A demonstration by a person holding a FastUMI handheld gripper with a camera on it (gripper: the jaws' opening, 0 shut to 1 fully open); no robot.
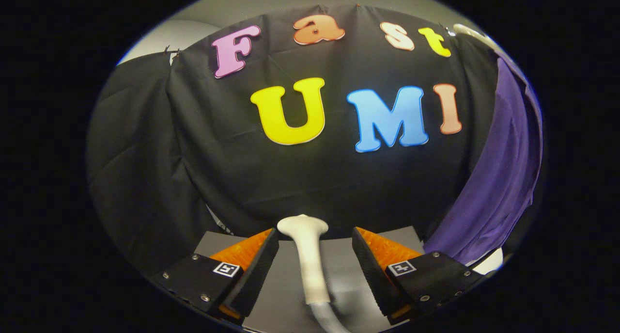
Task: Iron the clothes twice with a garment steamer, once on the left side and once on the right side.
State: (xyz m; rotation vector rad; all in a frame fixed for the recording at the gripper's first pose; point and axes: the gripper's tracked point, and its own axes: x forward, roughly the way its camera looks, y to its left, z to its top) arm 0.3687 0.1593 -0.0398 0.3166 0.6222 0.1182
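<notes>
A purple garment point(499, 178) hangs to the right of the tongs, clear space before it. The grey worktop point(339, 260) lies below. The steamer point(305, 245) stands between the wide-open tongs point(315, 248), seemingly touching neither finger.

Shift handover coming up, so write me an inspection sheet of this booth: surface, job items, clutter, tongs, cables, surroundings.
Surface: grey table, bare where visible.
Job items: white steamer head lying on the table between the fingers, nozzle pointing toward the back wall; purple garment hanging off to the right, beyond the fingers.
Clutter: nothing seen.
Tongs: tongs open, fingers either side of the steamer head, neither pressing on it.
Cables: grey hose running from the steamer head's handle back toward the camera.
Surroundings: black cloth draped as the back wall, pale wall above it.
</notes>
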